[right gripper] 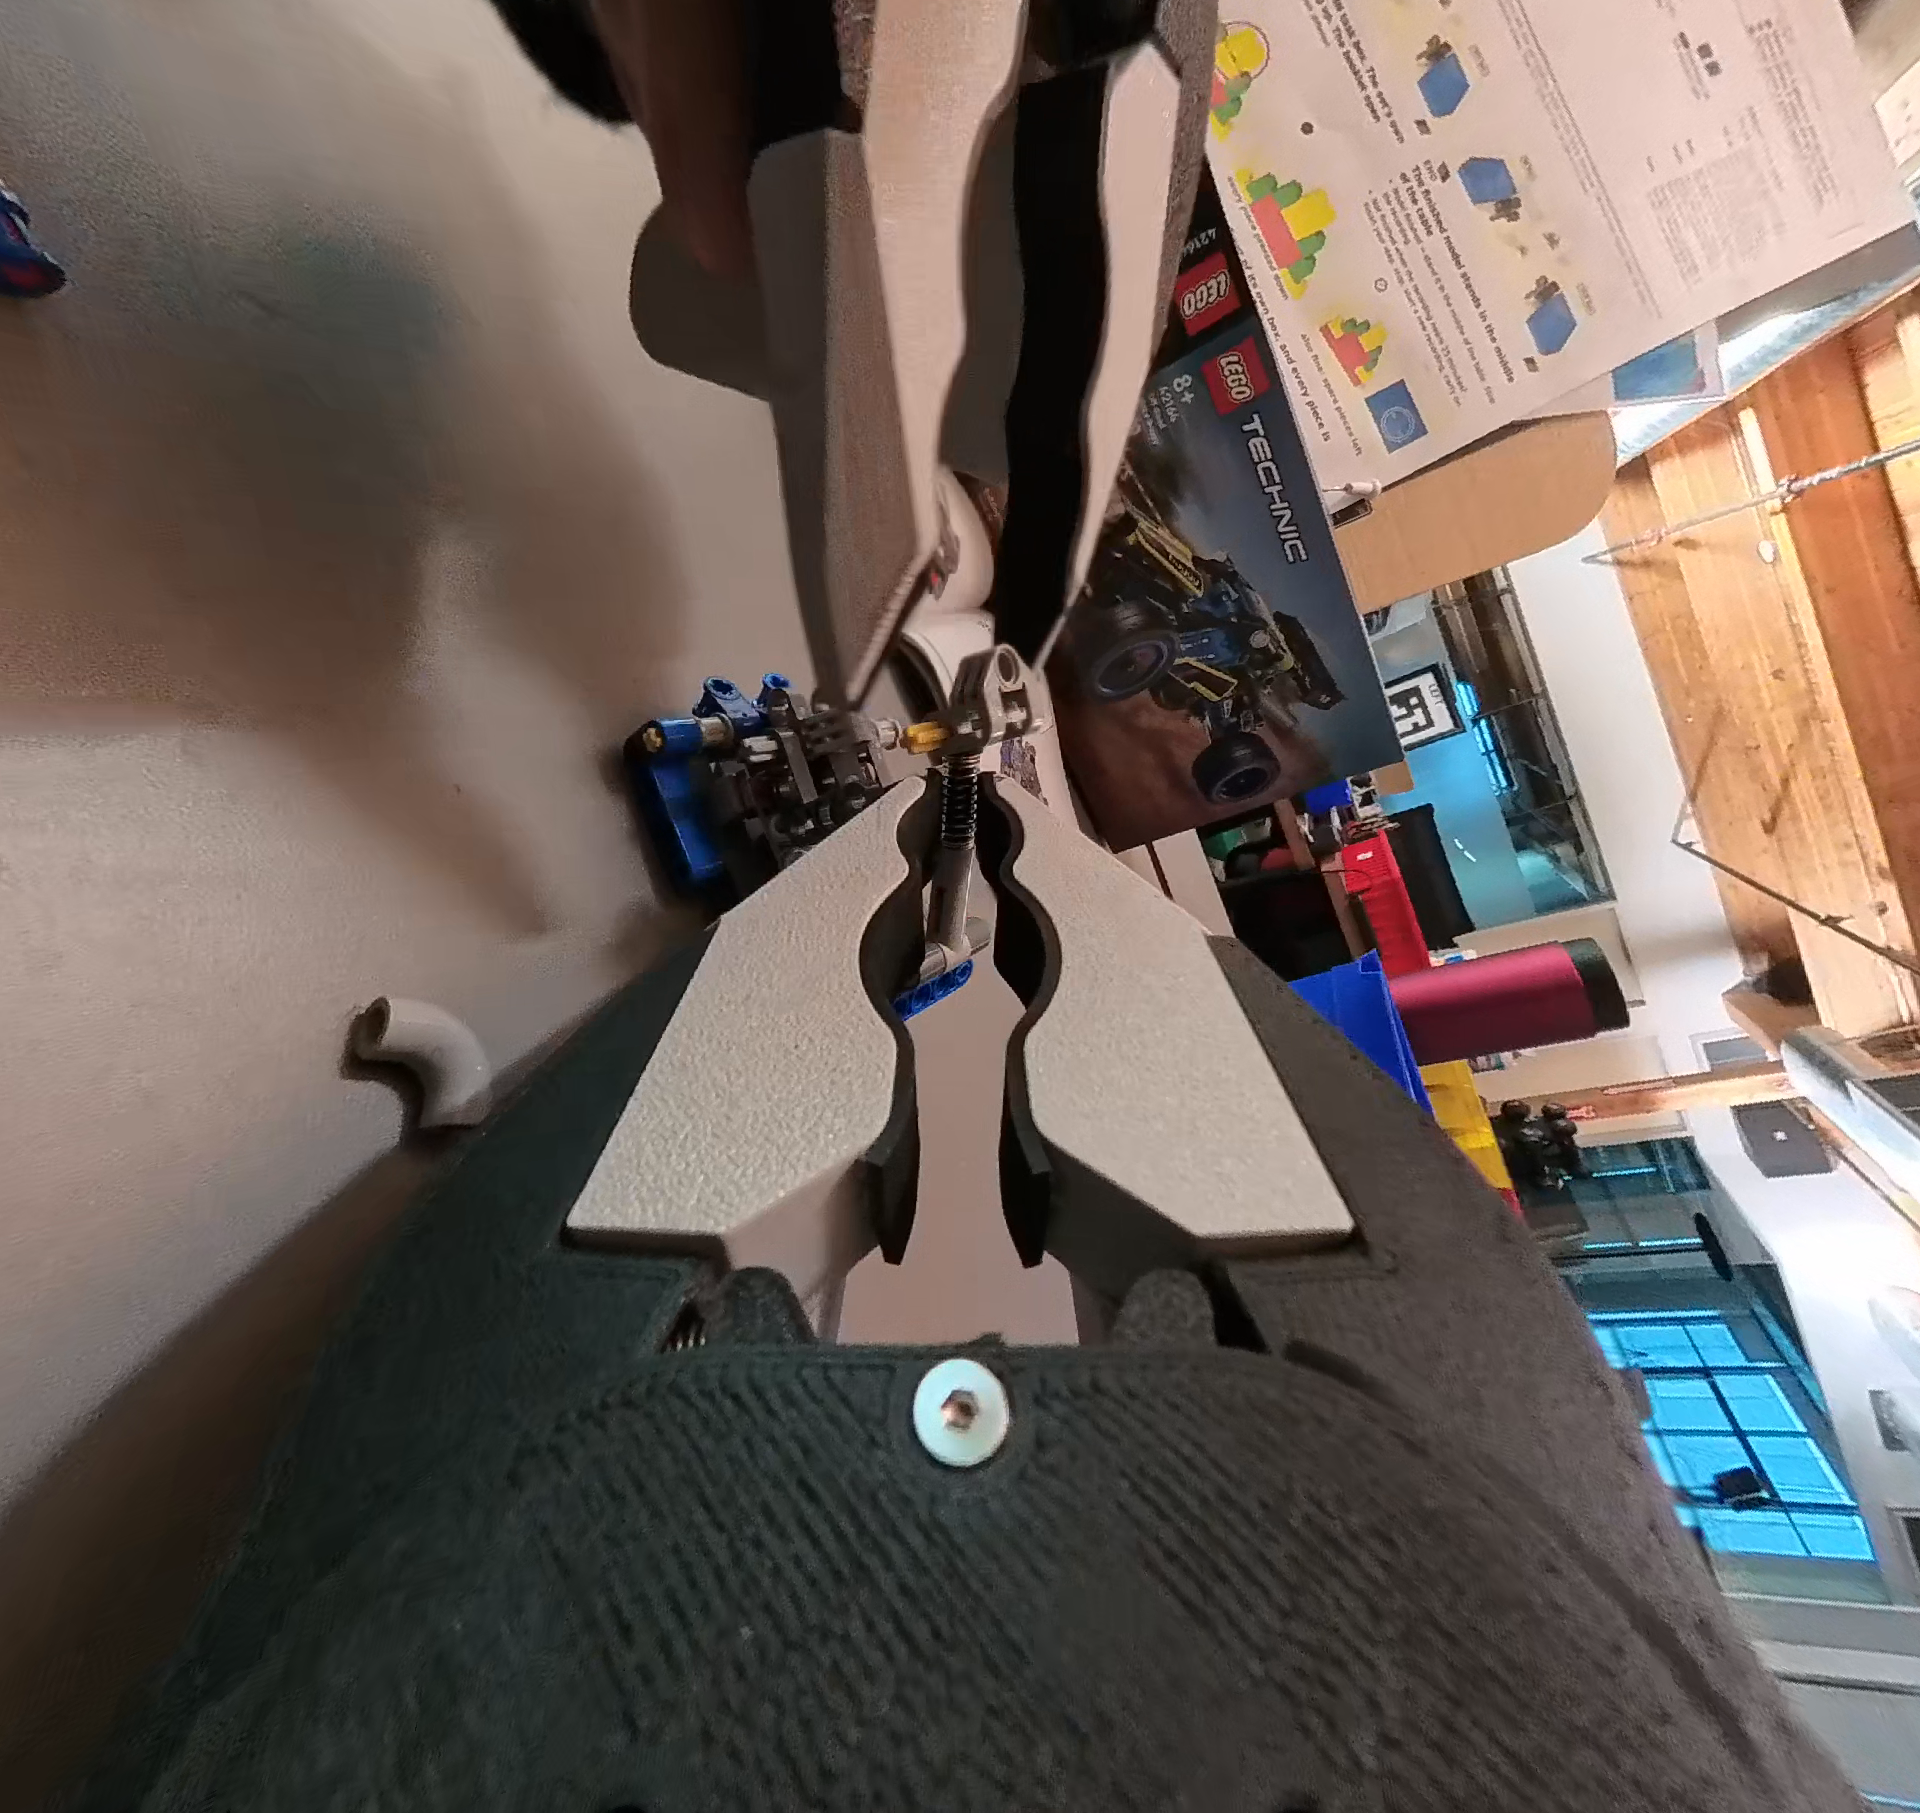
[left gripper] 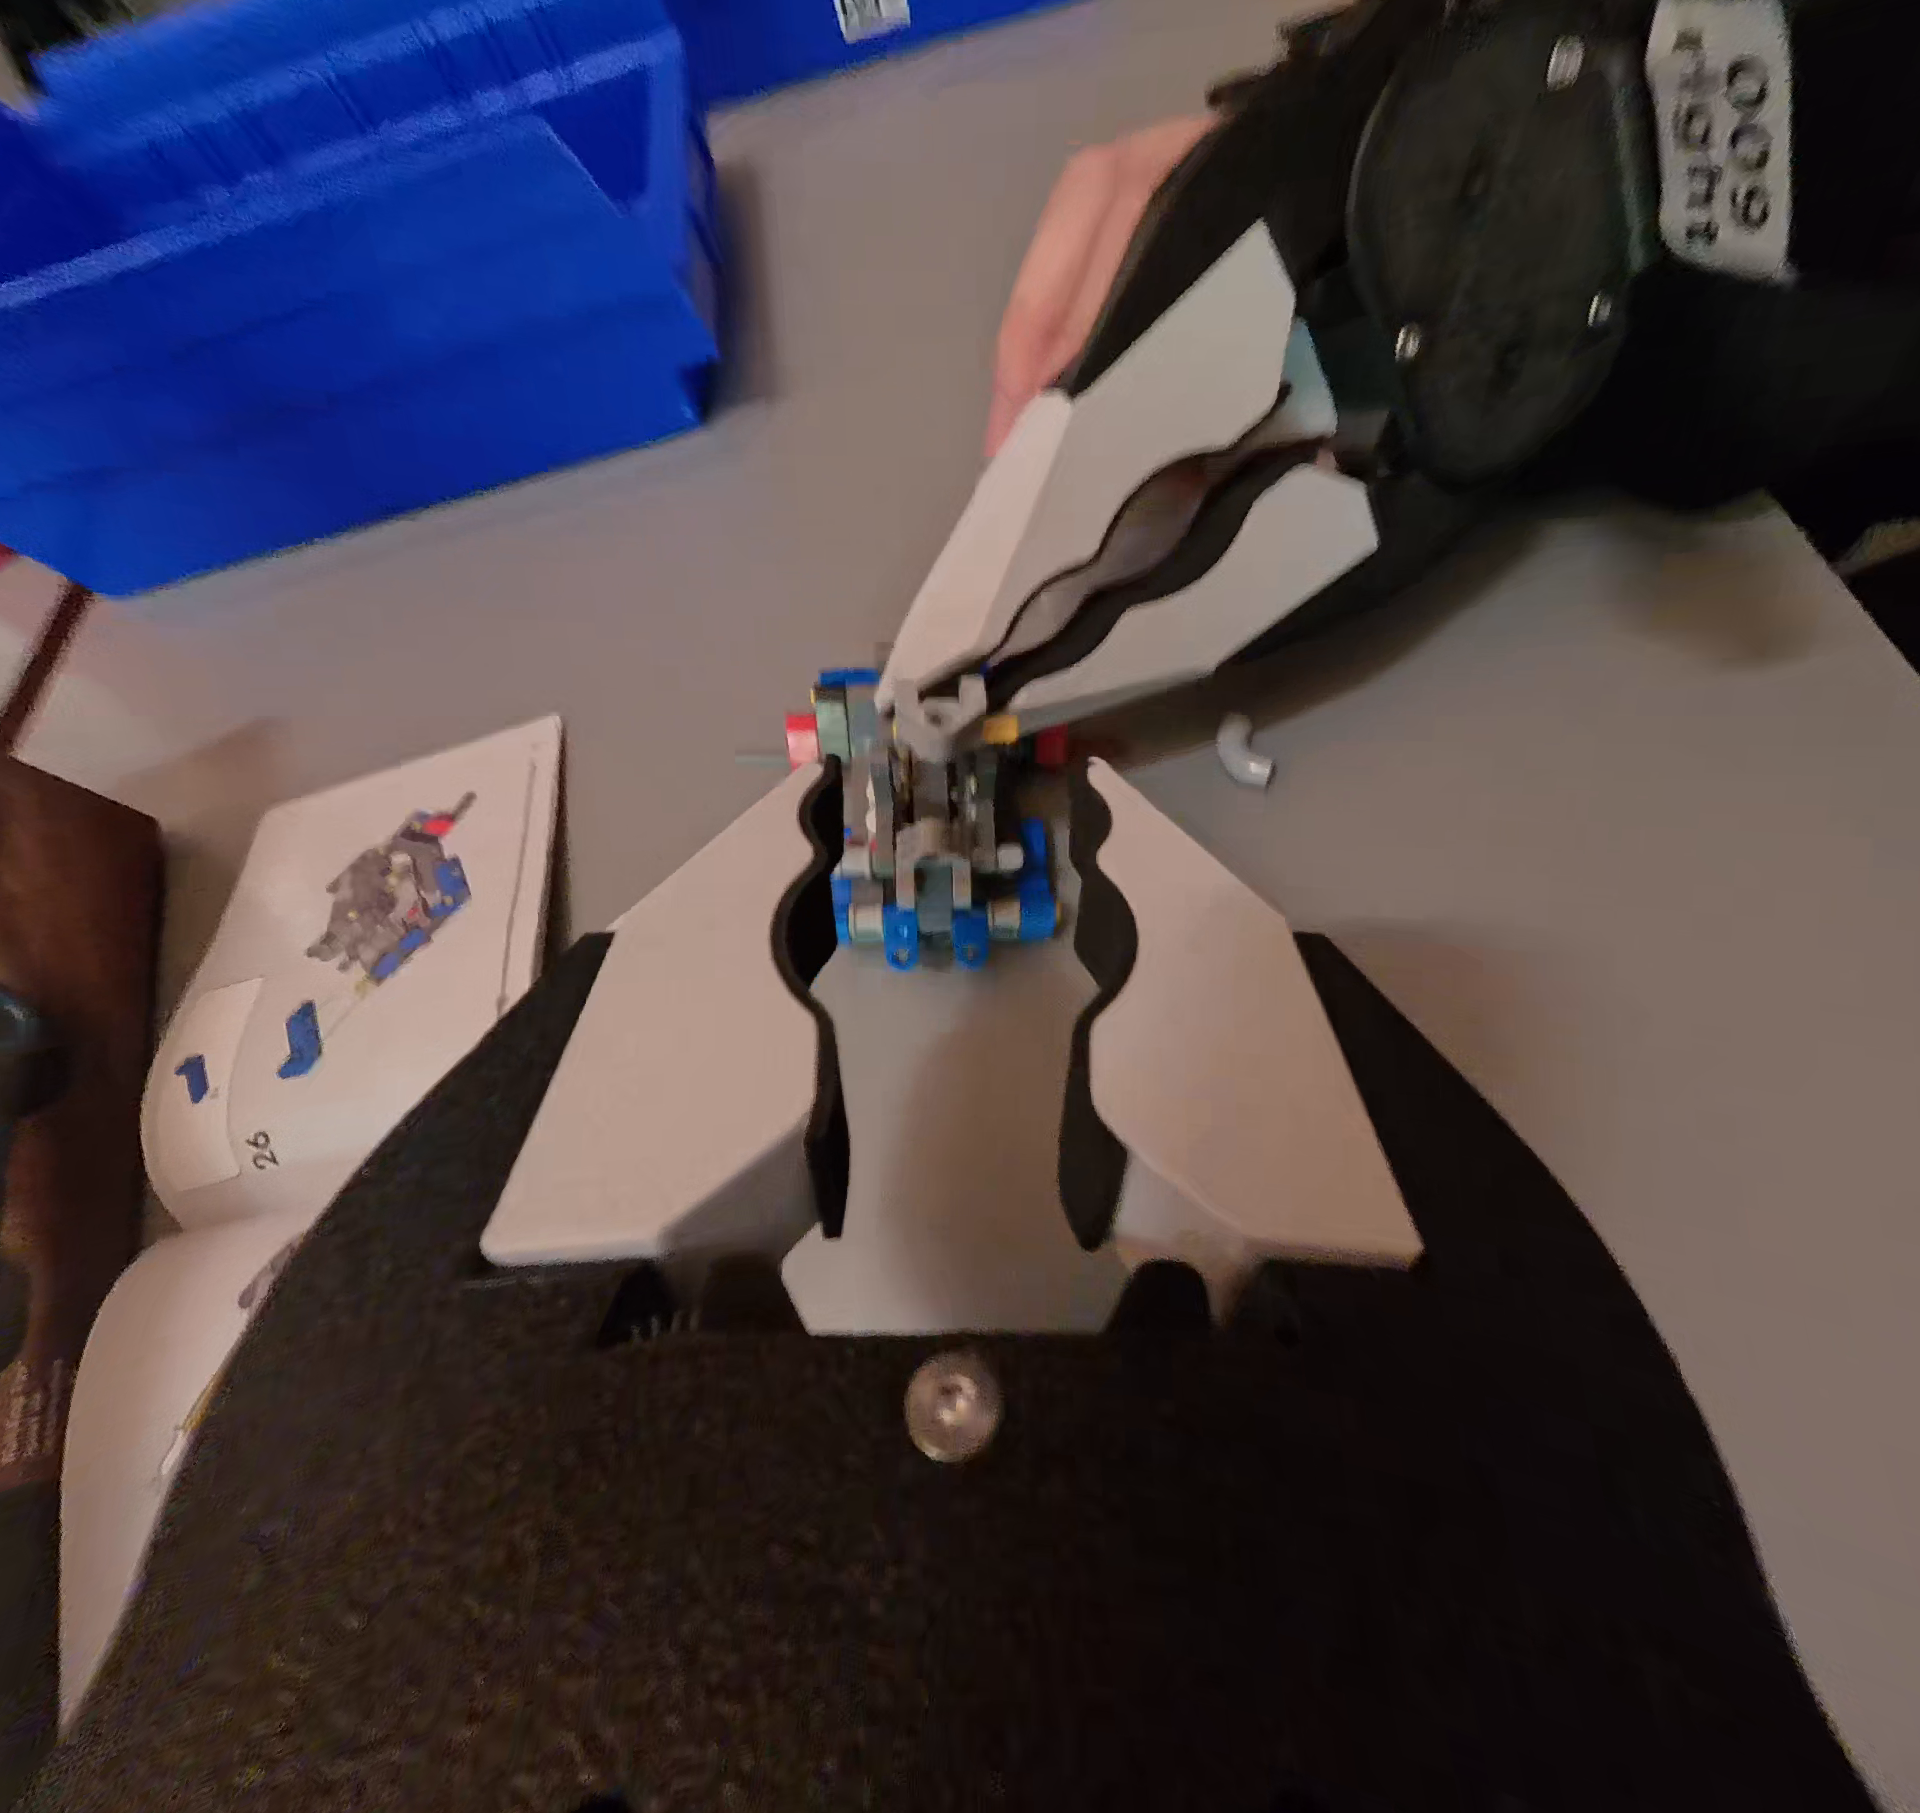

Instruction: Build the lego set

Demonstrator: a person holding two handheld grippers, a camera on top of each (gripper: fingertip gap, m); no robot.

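Overhead, right gripper [left gripper: 940, 714] angled down, clamping shock absorber [right gripper: 961, 818]; left gripper [left gripper: 948, 828] level, released, straddling model [left gripper: 940, 859].

Left claw [left gripper: 951, 828] spread wide, right claw [right gripper: 961, 833] nearly closed, tips converging

each gripper [left gripper: 951, 807] has a textured black body, pale grey wedge fingers [left gripper: 686, 1036] lined with wavy black pads and one silver screw [left gripper: 953, 1405]; the right gripper [left gripper: 940, 714] carries a white label.
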